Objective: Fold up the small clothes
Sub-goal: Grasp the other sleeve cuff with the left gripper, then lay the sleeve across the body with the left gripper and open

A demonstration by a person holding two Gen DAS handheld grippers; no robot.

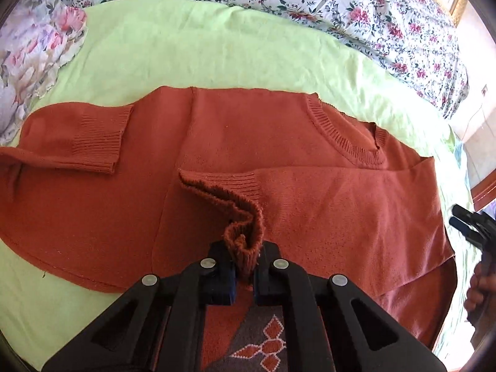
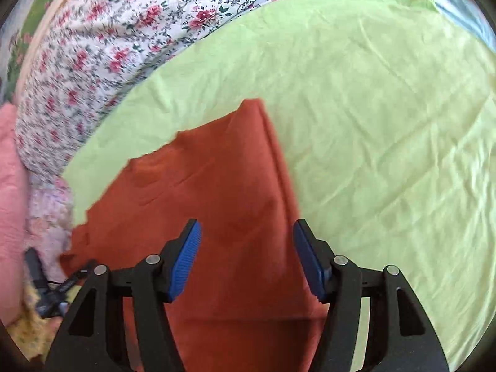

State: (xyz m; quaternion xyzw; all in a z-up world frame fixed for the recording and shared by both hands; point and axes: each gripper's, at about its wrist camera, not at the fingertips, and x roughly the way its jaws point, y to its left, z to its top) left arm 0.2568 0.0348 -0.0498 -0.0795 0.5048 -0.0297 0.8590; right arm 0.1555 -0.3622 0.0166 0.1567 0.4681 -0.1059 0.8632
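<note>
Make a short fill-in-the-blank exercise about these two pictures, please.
1. The left gripper is shut on the ribbed ____ of the rust-orange knitted sweater.
2. The right gripper is ____, holding nothing.
3. The sweater lies on a light ____ sheet.

Missing words: cuff; open; green

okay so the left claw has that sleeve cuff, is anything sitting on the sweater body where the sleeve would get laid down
Nothing visible does. The left claw pinches the sleeve cuff above the rust sweater. Only the other sleeve lies folded over the far side of its body.
</note>
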